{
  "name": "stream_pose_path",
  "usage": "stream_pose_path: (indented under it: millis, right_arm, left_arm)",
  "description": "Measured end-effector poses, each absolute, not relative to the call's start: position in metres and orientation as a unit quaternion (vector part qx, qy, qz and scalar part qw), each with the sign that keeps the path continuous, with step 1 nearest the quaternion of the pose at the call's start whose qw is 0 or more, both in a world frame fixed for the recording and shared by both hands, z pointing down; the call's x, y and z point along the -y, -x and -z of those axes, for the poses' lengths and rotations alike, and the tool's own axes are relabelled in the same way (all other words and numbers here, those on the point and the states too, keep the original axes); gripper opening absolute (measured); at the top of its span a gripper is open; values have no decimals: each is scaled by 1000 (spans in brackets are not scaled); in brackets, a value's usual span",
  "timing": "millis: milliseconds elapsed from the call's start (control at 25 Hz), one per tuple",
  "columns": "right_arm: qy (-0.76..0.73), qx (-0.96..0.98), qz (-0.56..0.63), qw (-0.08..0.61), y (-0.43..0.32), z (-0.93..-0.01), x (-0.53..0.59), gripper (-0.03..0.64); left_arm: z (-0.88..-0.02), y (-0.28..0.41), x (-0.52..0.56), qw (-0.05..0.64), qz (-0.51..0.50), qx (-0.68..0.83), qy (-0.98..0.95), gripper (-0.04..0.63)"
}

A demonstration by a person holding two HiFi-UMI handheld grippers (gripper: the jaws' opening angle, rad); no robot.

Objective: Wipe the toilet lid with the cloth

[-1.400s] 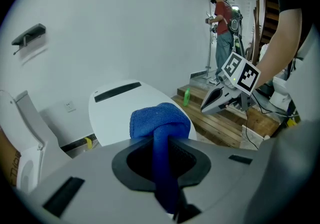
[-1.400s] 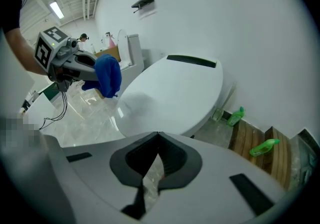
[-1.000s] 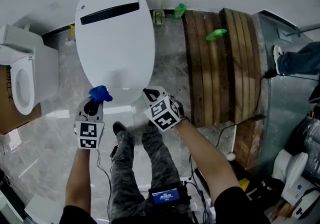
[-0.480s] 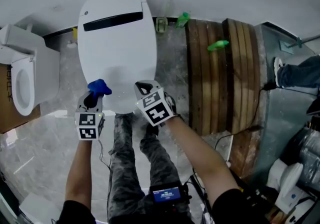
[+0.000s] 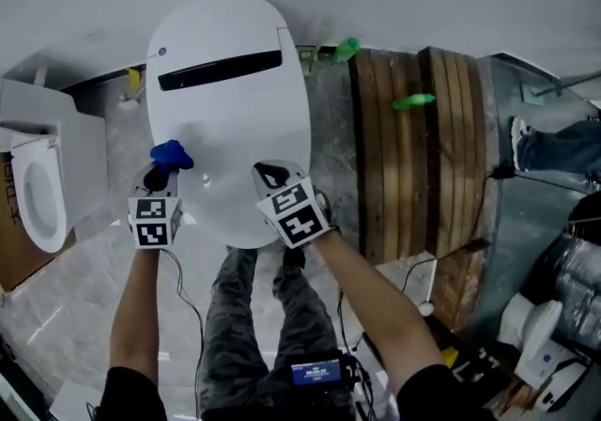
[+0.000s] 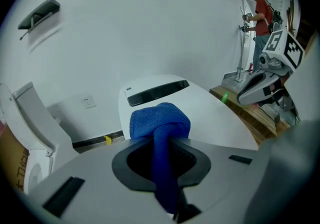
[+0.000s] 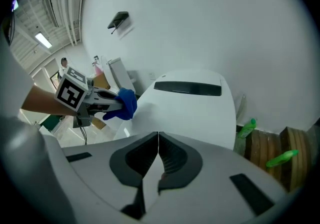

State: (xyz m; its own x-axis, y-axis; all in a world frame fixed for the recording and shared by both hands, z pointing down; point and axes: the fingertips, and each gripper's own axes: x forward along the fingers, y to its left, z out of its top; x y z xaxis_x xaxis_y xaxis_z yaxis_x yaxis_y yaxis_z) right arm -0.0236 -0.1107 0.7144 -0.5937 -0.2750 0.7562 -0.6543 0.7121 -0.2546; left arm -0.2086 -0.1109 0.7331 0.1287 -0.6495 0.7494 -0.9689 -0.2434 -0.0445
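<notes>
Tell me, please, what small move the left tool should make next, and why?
Probably lower the left tool until the blue cloth presses on the toilet lid: the cloth sits clamped in it over the lid's left edge, and contact is unclear.

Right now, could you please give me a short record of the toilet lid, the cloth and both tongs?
Toilet lid: closed, white
Cloth: blue, bunched, gripped in left tongs
Cloth position: at the lid's left edge; contact unclear
Right tongs: shut, empty, over the lid's near end
Nearby: second toilet on the left, wooden platform on the right
</notes>
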Motion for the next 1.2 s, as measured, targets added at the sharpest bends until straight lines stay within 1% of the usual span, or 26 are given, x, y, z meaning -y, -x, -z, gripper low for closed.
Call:
stream_pose_path:
  millis: [200,480,640,880,1200]
  right_arm:
    - [-284,847,-269,360,52,-726,147,15]
    - [-294,843,-265,365,80,-740,193,15]
    - [-291,843,-258,371,91,-744,204,15]
    - [-281,843,-264,374,94,-748,194,15]
    - [-263,847,-263,380,87,-749,161,15]
  left_arm:
    - [-751,242,165,239,-344,556,-718,54]
    - [-765,259,227,239,-348,547,-723,54]
    - [-773,267,245,253,-356,540,-719,54]
    - [-781,265,229,269,-344,533,-725,54]
    - [-791,244,166,285,-365,522,-716,54]
